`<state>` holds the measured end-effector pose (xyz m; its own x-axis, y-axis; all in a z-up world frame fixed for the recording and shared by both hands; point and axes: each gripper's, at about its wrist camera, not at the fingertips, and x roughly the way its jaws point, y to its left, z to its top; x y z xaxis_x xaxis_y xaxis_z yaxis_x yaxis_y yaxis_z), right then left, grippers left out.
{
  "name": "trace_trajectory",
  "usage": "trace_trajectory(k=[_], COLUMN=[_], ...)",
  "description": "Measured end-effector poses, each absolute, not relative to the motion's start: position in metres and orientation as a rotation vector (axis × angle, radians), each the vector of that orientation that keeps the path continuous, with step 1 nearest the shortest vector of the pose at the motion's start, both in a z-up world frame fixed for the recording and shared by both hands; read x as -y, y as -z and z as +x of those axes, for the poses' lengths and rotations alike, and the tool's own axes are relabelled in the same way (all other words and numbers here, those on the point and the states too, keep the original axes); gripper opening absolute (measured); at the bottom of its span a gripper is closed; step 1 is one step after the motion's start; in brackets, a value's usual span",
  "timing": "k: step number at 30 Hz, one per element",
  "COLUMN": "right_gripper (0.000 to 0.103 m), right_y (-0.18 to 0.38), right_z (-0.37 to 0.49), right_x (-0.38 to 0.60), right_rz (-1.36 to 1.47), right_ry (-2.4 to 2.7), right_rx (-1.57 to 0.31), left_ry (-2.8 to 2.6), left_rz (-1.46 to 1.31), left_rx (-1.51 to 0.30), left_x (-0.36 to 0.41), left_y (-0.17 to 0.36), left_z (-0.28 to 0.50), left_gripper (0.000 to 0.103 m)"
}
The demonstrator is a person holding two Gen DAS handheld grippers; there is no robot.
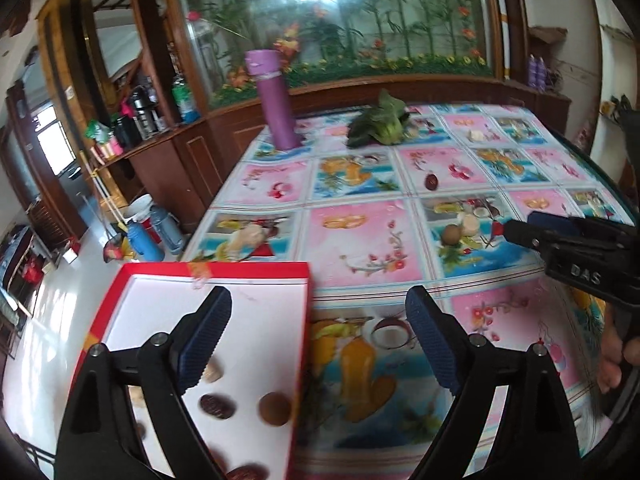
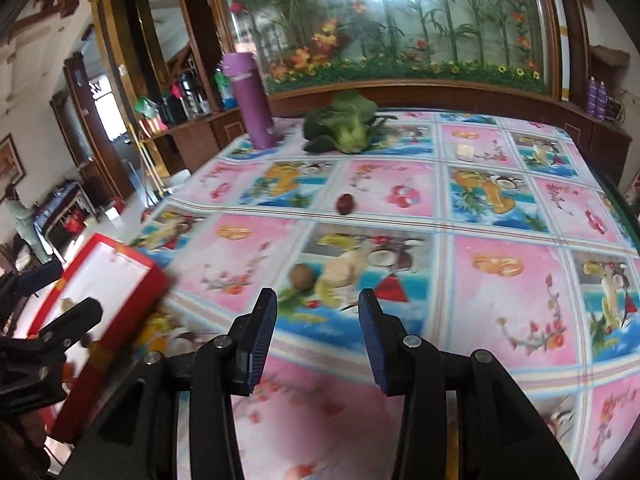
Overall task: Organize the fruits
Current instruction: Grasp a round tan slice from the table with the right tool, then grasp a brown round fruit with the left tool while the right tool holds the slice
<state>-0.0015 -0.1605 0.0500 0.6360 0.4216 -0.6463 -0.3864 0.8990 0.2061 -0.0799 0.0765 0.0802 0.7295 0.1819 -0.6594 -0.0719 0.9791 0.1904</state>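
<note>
Tablecloth (image 2: 500, 304): grid of pink and blue squares printed with fruit pictures. Box (image 1: 256, 269): red rim, white inside. Fruits in box (image 1: 274, 408): round tan-brown one, dark reddish-brown ones. Loose date (image 2: 345, 204) dark red. Bottle (image 1: 273, 98) purple. Leafy vegetable (image 2: 340, 126) green. Gripper pads (image 1: 430, 344) dark blue, ribbed.

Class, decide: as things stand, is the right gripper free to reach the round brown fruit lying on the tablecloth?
Probably yes. The right gripper is open and empty, and the round brown fruit lies just ahead of its fingers, with only bare tablecloth between them.
</note>
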Motion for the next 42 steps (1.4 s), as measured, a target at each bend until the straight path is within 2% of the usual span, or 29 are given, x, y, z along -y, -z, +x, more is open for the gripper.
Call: trace_trajectory(k=[12, 15, 16, 21, 28, 30, 32, 34, 37, 42], right_gripper=[0.040, 0.029, 0.022, 0.022, 0.022, 0.022, 0.022, 0.022, 0.022, 0.022], right_y=[-0.017, -0.013, -0.013, -0.016, -0.036, -0.036, -0.036, -0.037, -0.039, -0.036], right_z=[0.049, 0.054, 0.054, 0.063, 0.075, 0.077, 0.077, 0.078, 0.079, 0.081], right_x=[0.124, 0.119, 0.120, 0.148, 0.218, 0.224, 0.224, 0.223, 0.223, 0.222], right_rz=[-0.086, -0.140, -0.142, -0.033, 0.268, 0.309, 0.323, 0.329, 0.343, 0.356], right_ry=[-0.408, -0.378, -0.376, -0.379, -0.303, -0.293, -0.299, -0.309, -0.312, -0.315], right_rx=[-0.877, -0.864, -0.863, -0.880, -0.858, -0.862, -0.870, -0.866, -0.863, -0.878], left_ry=[-0.076, -0.066, -0.060, -0.019, 0.040, 0.047, 0.056, 0.065, 0.069, 0.083], left_rz=[0.119, 0.106, 0.106, 0.125, 0.192, 0.184, 0.187, 0.168, 0.153, 0.126], left_rx=[-0.867, -0.882, -0.884, -0.872, -0.881, -0.886, -0.895, -0.915, -0.934, -0.953], left_x=[-0.069, -0.068, -0.067, -0.049, -0.014, -0.009, -0.005, -0.003, -0.001, 0.001], left_y=[-0.056, -0.055, -0.055, -0.059, -0.047, -0.041, -0.036, -0.030, -0.022, -0.015], left_z=[-0.043, -0.039, -0.037, -0.022, 0.015, 0.026, 0.033, 0.041, 0.048, 0.056], left_gripper=[0.089, 0.089, 0.089, 0.089, 0.089, 0.083, 0.072, 0.071, 0.057, 0.053])
